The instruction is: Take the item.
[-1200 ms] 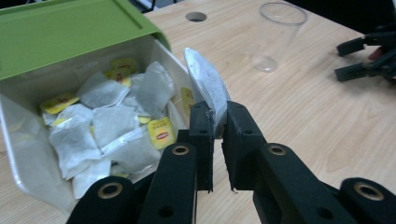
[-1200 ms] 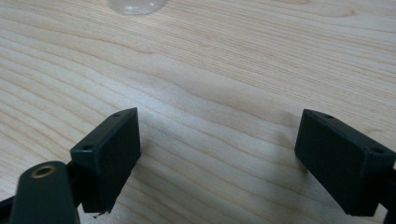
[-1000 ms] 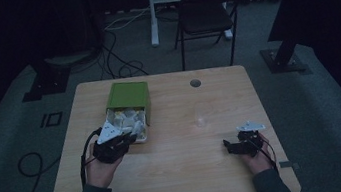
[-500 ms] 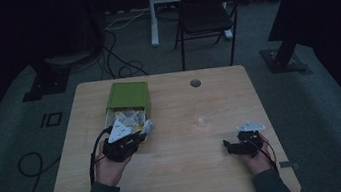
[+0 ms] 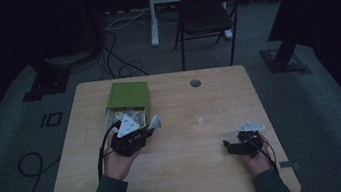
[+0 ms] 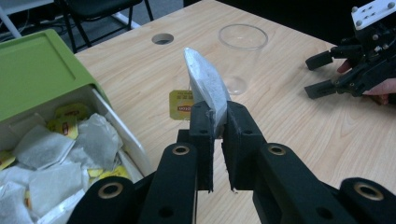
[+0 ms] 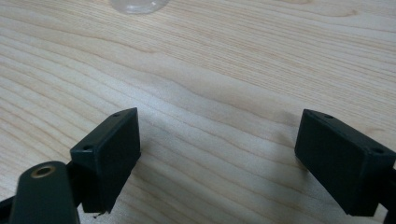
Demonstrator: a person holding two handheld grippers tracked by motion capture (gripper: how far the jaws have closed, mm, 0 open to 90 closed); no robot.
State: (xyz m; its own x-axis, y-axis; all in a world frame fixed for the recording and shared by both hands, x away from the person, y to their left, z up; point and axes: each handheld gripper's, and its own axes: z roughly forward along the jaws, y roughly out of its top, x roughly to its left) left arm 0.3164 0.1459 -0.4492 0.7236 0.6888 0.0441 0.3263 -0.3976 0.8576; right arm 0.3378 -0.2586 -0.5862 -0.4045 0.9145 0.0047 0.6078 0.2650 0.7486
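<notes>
White tea bag (image 6: 205, 88) pinched upright between the left tongs (image 6: 215, 126).

On the bench (image 5: 181, 185), a box (image 5: 129, 95) sits at the far left, its drawer (image 5: 111, 118) pulled toward the near side and holding a heap of tea bags (image 6: 56, 158). Just right of the drawer, the left tongs (image 6: 216, 122) grip one tea bag (image 6: 205, 86) above the bench top, its paper tag (image 6: 181, 105) hanging behind it. A glass (image 5: 203, 114) stands right of centre, between the two tongs and farther off than either. The right tongs (image 5: 231, 147) rest at the near right, jaws apart. A round hole (image 5: 195, 83) lies at the bench's far edge, behind the glass. A chair (image 5: 210, 14) stands on the floor beyond the bench.
</notes>
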